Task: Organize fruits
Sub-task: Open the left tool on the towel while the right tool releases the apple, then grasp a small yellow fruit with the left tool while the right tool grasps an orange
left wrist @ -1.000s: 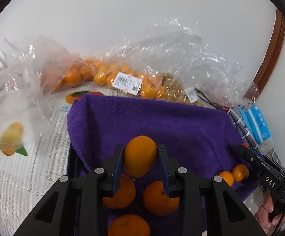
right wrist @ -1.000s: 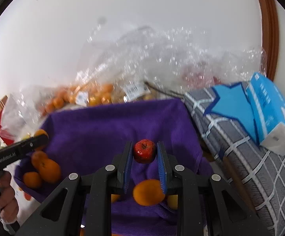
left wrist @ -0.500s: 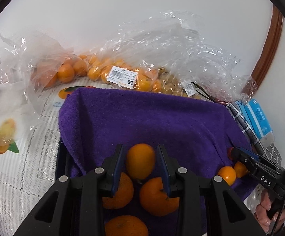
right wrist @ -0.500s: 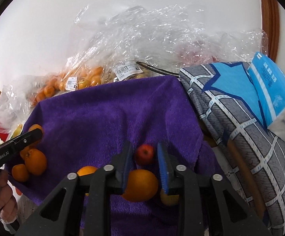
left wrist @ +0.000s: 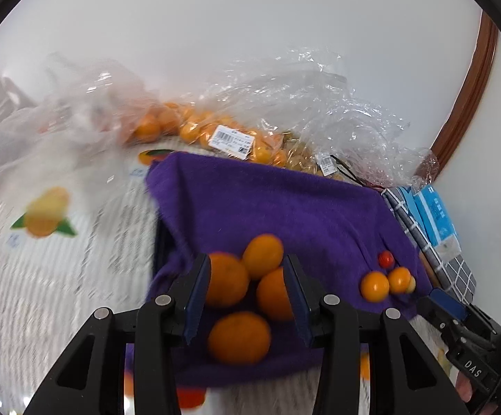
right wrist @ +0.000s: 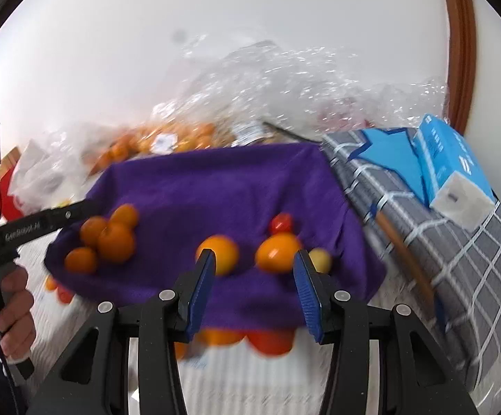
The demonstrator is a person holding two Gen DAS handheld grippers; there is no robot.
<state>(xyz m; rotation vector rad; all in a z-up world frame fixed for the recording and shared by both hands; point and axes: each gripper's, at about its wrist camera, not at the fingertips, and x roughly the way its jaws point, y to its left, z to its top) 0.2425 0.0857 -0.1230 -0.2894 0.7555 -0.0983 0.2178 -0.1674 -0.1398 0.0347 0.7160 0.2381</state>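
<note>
Purple terry towel (left wrist: pixel 285 207) is draped over a dark crate on the table w/ white lace cloth (left wrist: pixel 43 294). Behind the towel: crinkled clear plastic bags of small oranges (left wrist: pixel 195 131). Right of the towel: grey checked cushion (right wrist: pixel 458 259) w/ a blue tissue pack (right wrist: pixel 451 169) on top. Left tongs (left wrist: pixel 247 294) are spread wide, gripping nothing; four orange mandarins (left wrist: pixel 240 337) sit clustered on the towel's near left part, seen betw. the fingers. Right tongs (right wrist: pixel 254 280) also wide apart, empty, at the towel's near right edge. There: two yellow-orange round fruits (right wrist: pixel 278 252), one small red fruit (right wrist: pixel 281 222) just behind them, one small pale yellow fruit (right wrist: pixel 320 259) beside.
</note>
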